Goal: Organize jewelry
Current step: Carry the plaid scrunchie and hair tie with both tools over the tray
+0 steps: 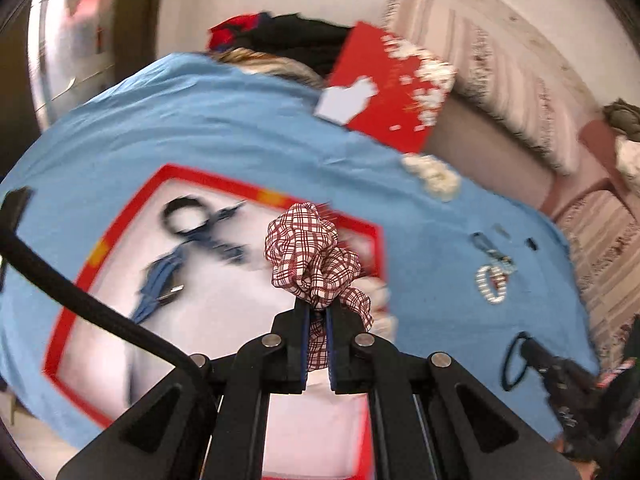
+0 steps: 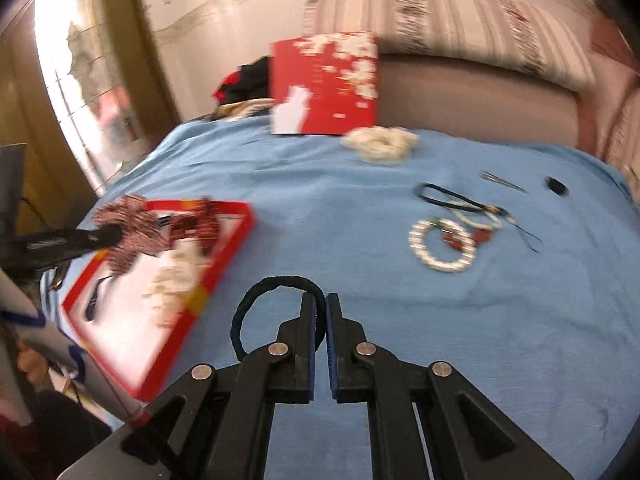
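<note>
Left gripper (image 1: 318, 312): jaws closed tight on checked scrunchie (image 1: 316, 256), fabric bunched above fingertips, strip trailing down between pads; gripper angled downward. Right gripper (image 2: 320, 308): jaws nearly together, pinching black hair tie (image 2: 260, 300), loop hanging off left side of fingers; angled downward too.

Blue-covered bed (image 2: 320, 200) carries red tray (image 2: 224, 264), red lid (image 2: 328, 92), cream scrunchie (image 2: 380, 142), pearl bracelet (image 2: 440, 246), hair ties (image 2: 444, 196).

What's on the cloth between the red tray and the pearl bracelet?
Nothing: in the right wrist view, only bare blue cloth lies between the red tray and the pearl bracelet.
</note>
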`<state>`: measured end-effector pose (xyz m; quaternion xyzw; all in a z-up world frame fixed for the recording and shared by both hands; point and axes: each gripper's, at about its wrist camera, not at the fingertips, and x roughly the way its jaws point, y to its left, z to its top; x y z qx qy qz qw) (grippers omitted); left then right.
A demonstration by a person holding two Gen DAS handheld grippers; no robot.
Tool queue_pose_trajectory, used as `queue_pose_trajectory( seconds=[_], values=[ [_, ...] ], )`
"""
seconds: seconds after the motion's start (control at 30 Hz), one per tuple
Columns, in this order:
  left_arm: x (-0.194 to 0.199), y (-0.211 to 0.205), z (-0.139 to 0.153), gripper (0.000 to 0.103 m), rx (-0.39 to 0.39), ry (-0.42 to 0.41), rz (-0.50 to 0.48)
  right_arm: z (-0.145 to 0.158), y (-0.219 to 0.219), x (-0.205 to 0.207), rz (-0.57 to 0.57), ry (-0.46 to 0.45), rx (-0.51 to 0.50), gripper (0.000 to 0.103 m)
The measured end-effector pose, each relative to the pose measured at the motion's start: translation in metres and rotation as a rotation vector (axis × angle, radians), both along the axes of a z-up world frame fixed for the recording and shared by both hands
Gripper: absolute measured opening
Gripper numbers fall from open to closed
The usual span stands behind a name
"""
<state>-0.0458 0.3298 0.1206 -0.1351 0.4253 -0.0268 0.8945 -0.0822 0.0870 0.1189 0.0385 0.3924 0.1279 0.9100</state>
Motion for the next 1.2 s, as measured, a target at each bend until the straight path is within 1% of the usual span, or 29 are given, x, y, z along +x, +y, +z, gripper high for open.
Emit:
queue_pose_trajectory(
  seconds=[0.07,0.2,0.33,0.43,0.63,0.83,0.97,1.0,1.03,1.07,1.1,1.13,1.2],
  values=[
    [-0.001,0.019,-0.009,0.006,0.002,0.031,0.032,0.004,0.025,-0.002,0.052,0.001,-0.004,0.006],
    [0.005,0.041,-0.028,0.006,-0.017,0.089,0.051,0.002,0.077,-0.004,0.158,0.021,-0.01,0.006],
    [0.008,0.055,-0.04,0.006,-0.069,0.129,0.047,-0.013,0.126,-0.004,0.24,0.049,-0.035,0.006],
    [0.01,0.058,-0.045,0.006,-0.074,0.139,0.046,-0.026,0.152,0.004,0.274,0.083,-0.035,0.006],
    [0.015,0.057,-0.049,0.006,-0.046,0.155,0.043,-0.046,0.181,0.014,0.304,0.129,-0.055,0.006],
    [0.019,0.057,-0.048,0.007,-0.049,0.159,0.053,-0.049,0.187,0.011,0.327,0.137,-0.067,0.006],
    [0.016,0.055,-0.041,0.009,-0.067,0.129,0.046,-0.049,0.187,0.01,0.333,0.139,-0.067,0.007],
    [0.014,0.054,-0.038,0.011,-0.063,0.113,0.043,-0.049,0.185,0.01,0.33,0.141,-0.066,0.012],
    [0.013,0.054,-0.036,0.015,-0.059,0.102,0.041,-0.048,0.185,0.009,0.327,0.141,-0.062,0.017],
    [0.011,0.053,-0.034,0.021,-0.055,0.091,0.042,-0.047,0.182,0.008,0.322,0.14,-0.054,0.031],
    [0.01,0.053,-0.031,0.024,-0.051,0.078,0.044,-0.046,0.181,0.008,0.318,0.136,-0.049,0.041],
    [0.008,0.053,-0.029,0.028,-0.052,0.064,0.045,-0.043,0.179,0.006,0.314,0.129,-0.041,0.042],
    [0.007,0.053,-0.026,0.029,-0.058,0.045,0.047,-0.039,0.176,0.003,0.311,0.119,-0.042,0.042]
  ],
)
